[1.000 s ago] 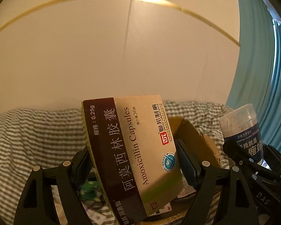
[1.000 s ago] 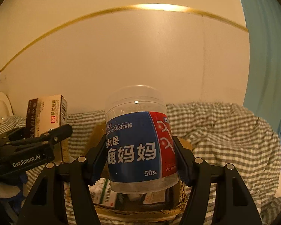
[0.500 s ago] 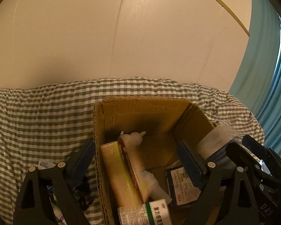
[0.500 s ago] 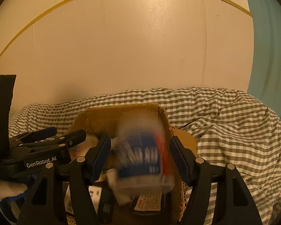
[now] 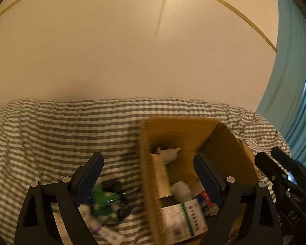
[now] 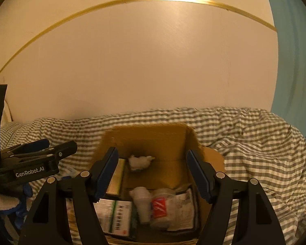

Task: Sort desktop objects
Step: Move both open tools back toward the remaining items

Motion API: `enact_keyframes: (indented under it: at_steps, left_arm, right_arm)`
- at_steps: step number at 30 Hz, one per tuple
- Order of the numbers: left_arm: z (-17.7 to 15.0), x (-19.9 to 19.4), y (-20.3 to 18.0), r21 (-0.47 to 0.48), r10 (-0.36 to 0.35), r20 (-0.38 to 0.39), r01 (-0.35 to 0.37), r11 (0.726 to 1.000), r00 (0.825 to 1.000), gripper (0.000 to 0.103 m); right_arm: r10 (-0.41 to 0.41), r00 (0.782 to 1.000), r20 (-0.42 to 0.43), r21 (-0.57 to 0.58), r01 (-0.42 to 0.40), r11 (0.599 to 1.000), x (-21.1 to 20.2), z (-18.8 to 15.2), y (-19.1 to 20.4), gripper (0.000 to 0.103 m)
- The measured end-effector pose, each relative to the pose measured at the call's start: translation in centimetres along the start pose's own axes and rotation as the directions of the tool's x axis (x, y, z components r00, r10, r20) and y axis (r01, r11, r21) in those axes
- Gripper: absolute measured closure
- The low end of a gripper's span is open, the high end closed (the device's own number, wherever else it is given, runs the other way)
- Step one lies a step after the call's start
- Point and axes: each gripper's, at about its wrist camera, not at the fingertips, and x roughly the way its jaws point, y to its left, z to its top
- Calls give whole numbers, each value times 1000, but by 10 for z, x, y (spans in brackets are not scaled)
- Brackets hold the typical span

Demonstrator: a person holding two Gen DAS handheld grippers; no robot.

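Checked cloth; cardboard box under right hand-held gripper.

Cardboard box top open, floor crowded

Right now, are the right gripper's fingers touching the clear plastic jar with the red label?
Apart. Right wrist view: right gripper fingers stand open, the jar lying in the cardboard box below them.
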Motion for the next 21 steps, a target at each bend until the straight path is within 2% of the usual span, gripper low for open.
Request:
enact_keyframes:
  at_steps: [7, 11, 16, 18, 21]
  left_arm:
    - [-8, -47, 43, -10, 88, 31, -88, 996, 996, 11]
    - [-20, -66, 71, -35, 140, 34, -139, 990, 990, 11]
    - [-40, -75, 105, -54, 194, 7, -194, 980, 981, 11]
    - [-51, -76, 117, -60, 214, -9, -214, 975, 977, 11]
    - [-65, -73, 134, -75, 224, -43, -227, 971, 974, 11]
  right_arm:
    - [78, 996, 46, -20, -77, 997, -27, -2, 53, 34]
    - [117, 992, 37, -47, -115, 992, -30, -10, 77, 34]
    - [161, 987, 8, -92, -160, 983, -31, -25, 113, 35]
    - [176, 984, -8, -111, -176, 978, -30, -32, 124, 40]
    - [194, 980, -41, -149, -198, 969, -25, -46, 147, 42]
